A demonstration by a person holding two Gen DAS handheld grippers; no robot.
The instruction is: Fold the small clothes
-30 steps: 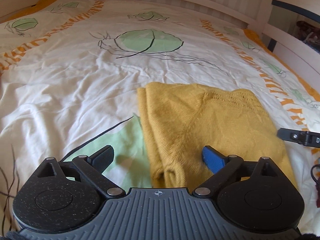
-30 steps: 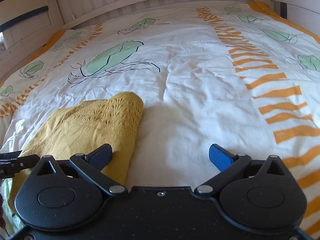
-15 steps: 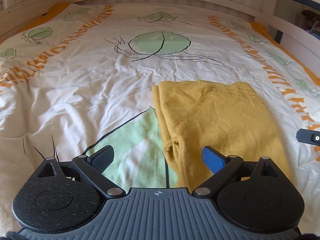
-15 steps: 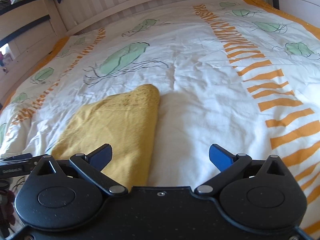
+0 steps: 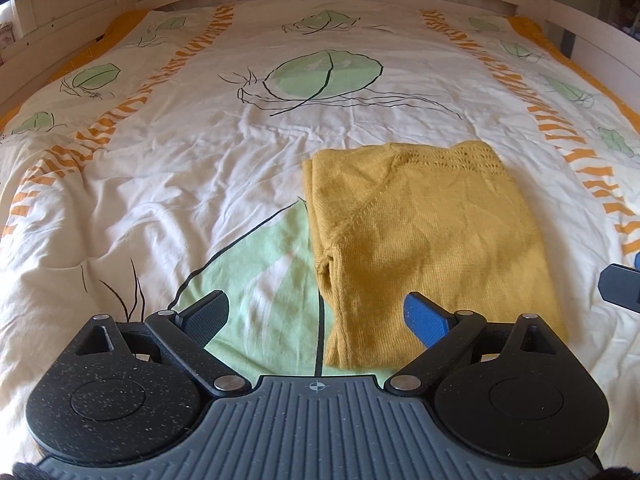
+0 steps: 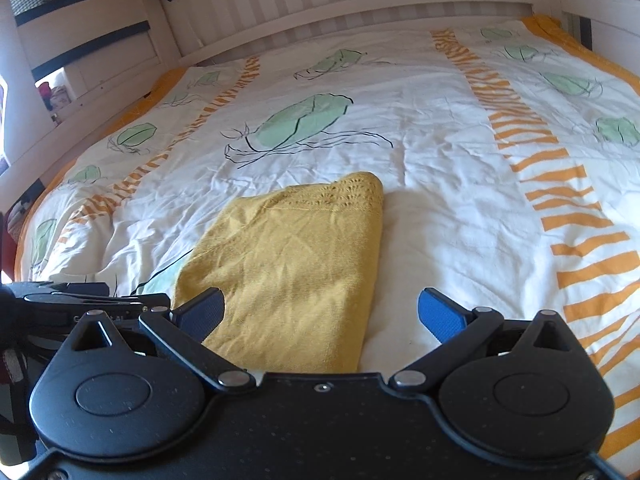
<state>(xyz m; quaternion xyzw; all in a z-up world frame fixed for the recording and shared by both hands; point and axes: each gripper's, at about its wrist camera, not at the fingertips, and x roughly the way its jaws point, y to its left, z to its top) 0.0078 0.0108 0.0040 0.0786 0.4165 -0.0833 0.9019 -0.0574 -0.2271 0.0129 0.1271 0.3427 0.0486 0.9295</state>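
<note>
A mustard-yellow knitted garment (image 5: 428, 232) lies folded into a flat rectangle on the bed; it also shows in the right wrist view (image 6: 296, 268). My left gripper (image 5: 316, 316) is open and empty, held above the garment's near left edge. My right gripper (image 6: 320, 314) is open and empty, held above the garment's near right edge. Neither gripper touches the cloth. Part of the right gripper (image 5: 620, 292) shows at the right edge of the left wrist view, and the left gripper (image 6: 80, 300) shows at the left edge of the right wrist view.
The bed is covered by a white duvet (image 5: 200, 168) with green leaf prints and orange stripes, wrinkled at the left. A white slatted bed frame (image 6: 360, 4) runs along the far side, with rails at both sides.
Both grippers have pulled back and risen away from the folded garment, so more of the bed shows. The garment lies still. Both grippers stay open.
</note>
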